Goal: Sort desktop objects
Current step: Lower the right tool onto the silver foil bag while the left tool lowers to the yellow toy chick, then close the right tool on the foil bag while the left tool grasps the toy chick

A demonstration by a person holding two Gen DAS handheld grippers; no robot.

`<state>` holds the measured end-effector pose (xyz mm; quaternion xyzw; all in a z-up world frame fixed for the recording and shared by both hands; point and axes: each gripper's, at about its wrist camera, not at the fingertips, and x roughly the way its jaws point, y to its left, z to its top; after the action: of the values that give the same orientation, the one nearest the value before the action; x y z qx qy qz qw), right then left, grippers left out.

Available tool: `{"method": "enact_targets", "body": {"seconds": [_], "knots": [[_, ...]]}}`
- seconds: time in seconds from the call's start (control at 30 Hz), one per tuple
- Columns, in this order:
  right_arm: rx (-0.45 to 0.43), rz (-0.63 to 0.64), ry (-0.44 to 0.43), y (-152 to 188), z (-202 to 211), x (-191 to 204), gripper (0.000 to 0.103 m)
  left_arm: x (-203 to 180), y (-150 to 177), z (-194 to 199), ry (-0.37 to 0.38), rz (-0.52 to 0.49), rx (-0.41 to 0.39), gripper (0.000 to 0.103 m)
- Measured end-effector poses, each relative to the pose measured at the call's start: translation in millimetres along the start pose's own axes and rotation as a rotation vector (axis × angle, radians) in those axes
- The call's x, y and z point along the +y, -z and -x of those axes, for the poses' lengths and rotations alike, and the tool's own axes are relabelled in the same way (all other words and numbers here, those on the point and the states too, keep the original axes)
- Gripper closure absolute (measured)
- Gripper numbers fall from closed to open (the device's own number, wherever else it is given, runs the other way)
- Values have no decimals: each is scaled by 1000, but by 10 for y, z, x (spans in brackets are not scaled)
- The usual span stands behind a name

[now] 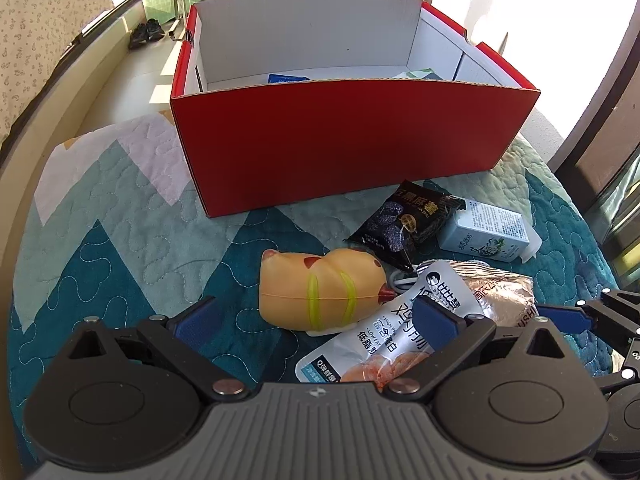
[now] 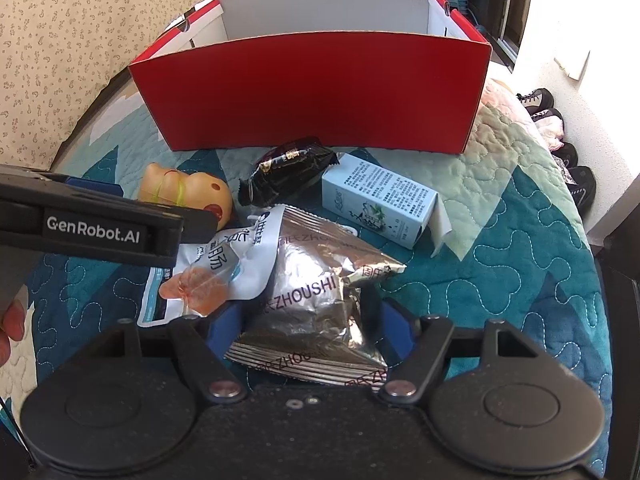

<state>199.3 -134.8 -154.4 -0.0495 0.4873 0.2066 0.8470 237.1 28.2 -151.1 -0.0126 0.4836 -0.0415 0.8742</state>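
A red box (image 1: 340,144) with white inner walls stands at the back of the quilt; it also shows in the right wrist view (image 2: 312,92). In front lie a yellow duck toy (image 1: 320,292), a white sausage pouch (image 1: 384,340), a black snack packet (image 1: 412,216), a light-blue carton (image 1: 484,232) and a silver foil packet (image 2: 316,300). My left gripper (image 1: 316,316) is open, its right finger over the white pouch, the duck between its fingers. My right gripper (image 2: 310,324) has its blue pads on both sides of the silver packet's near end, closed on it.
The box holds a blue item (image 1: 288,78) and a green-white item (image 1: 420,74). The patterned teal quilt (image 1: 120,220) covers the table. Shoes (image 2: 560,136) lie on the floor to the right. A white cable (image 1: 400,280) lies beside the duck.
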Motion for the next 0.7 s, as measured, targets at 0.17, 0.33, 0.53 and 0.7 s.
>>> {"method": "enact_targets", "body": {"seconds": [0.17,0.33,0.53,0.7], "knots": [[-2,-17,7,-13,-36,-23,30,1,-19,-82,-13,-1,1,0],[-2,-28,0,-11,-54,-32,33,4,-40,-156,-7,5,3,0],[-4,-39,-21,-18,-34,-48,46,19,-42,-204,0,18,4,1],[2,-65,-18,-26,-12,-92,48,40,-43,-194,16,32,-1,8]]}}
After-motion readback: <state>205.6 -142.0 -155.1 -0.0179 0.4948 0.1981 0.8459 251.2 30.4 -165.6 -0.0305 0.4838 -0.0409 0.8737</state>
